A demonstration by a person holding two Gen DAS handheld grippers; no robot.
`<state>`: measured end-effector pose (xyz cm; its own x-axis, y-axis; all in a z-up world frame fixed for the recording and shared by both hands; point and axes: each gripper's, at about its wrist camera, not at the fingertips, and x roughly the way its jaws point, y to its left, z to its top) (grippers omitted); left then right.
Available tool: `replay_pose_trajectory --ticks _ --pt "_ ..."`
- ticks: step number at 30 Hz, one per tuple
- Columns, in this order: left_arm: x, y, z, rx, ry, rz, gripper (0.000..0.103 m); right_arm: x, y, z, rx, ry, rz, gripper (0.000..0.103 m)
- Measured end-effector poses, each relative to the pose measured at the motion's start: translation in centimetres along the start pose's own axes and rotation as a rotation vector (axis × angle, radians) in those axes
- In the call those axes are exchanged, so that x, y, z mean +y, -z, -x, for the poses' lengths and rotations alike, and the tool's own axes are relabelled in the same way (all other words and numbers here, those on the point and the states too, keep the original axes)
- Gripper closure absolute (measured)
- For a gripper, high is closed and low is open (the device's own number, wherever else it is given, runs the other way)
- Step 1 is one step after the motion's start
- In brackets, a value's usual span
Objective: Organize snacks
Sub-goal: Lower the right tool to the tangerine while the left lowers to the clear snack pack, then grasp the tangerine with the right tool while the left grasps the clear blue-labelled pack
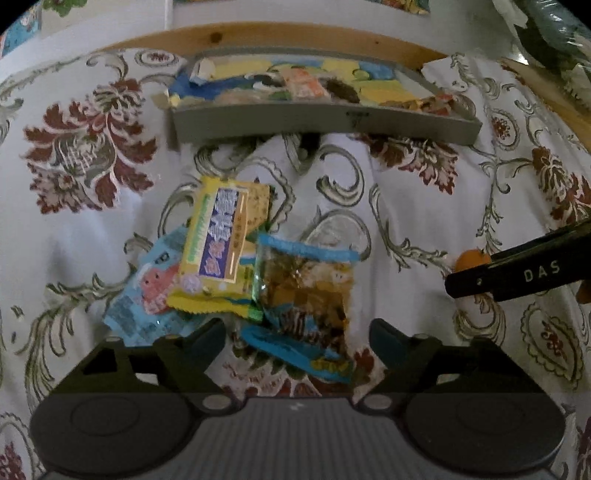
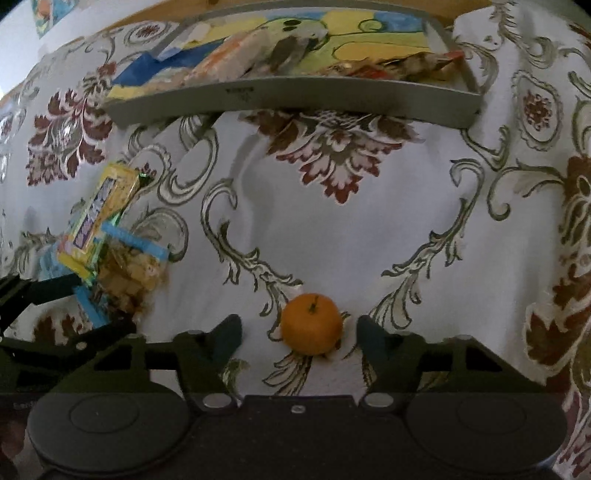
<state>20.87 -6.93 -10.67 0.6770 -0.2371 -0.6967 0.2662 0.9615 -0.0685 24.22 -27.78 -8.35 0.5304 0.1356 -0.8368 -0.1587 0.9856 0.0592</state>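
Your left claw: its two fingers are spread wide. It sits low over the pile of snack bags and holds nothing.
Your right claw: its fingers are spread wide too. The orange sits between them on the cloth. The fingers do not touch it; there is a gap on each side.
Yellow bag: it lies on top of the pile, tipped a little, with a blue and purple label down the middle.
Light blue bag: it lies under the yellow bag and pokes out to the left. It has a pink picture on it.
See-through bag: it has blue ends and brown snacks inside. It lies just right of the yellow bag, touching it, and reaches in between your left claw's fingers.
Pile from your right side: you see the same bags far off to the left, with your left claw beside them.
Grey tray: it sits at the far side of the table, well away from the pile and the orange. It has more snack bags lying inside it.
Tablecloth: it is white with dark red flowers and grey-green curls. The pile, the orange and the tray all rest on it.
Wooden edge: it runs behind the tray.
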Motion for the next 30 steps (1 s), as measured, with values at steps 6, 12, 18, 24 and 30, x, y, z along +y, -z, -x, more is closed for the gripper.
replay_pose_trajectory --ticks 6,12,18,24,30 --pt "0.4 0.1 -0.1 -0.002 0.004 0.03 0.028 0.2 -0.4 -0.2 0.001 0.006 0.019 0.054" --pt "0.7 0.3 0.3 0.015 0.015 0.065 0.044 1.7 -0.2 -0.6 0.018 0.013 0.055 0.065" --pt "1.0 0.4 0.6 0.031 0.037 0.117 0.05 2.6 0.2 0.0 0.019 -0.032 0.059 0.065" --pt "-0.4 0.4 0.6 0.005 0.051 0.051 0.027 2.5 0.2 0.2 0.034 -0.046 0.025 0.065" --pt "-1.4 0.1 -0.5 -0.001 -0.038 -0.03 0.026 1.3 0.3 0.9 0.044 -0.025 -0.039 0.065"
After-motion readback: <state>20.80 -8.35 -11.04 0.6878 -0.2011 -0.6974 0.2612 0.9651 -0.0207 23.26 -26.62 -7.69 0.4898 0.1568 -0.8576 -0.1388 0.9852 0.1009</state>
